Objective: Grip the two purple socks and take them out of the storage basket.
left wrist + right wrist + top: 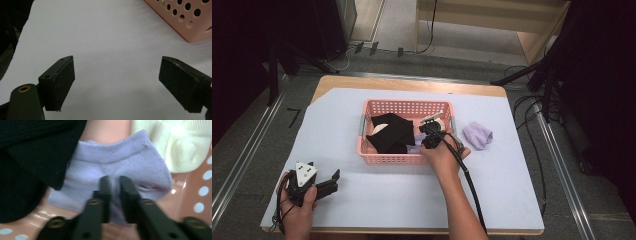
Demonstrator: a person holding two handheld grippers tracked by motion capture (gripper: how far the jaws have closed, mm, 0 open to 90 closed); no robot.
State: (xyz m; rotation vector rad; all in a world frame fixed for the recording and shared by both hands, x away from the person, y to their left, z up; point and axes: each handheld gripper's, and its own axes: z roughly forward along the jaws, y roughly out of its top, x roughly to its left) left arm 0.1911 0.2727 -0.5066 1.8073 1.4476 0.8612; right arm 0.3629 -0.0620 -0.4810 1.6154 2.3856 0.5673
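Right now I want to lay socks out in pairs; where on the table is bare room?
Free: the white sheet between the pink basket and the near edge, and the stretch left of the basket. Right is tighter, with a lilac sock there. The basket is crowded: black socks, cream sock, right tool on another lilac sock.

black socks [391, 132] and a cream sock [185, 142] lie in the basket; white table cover [377, 195].
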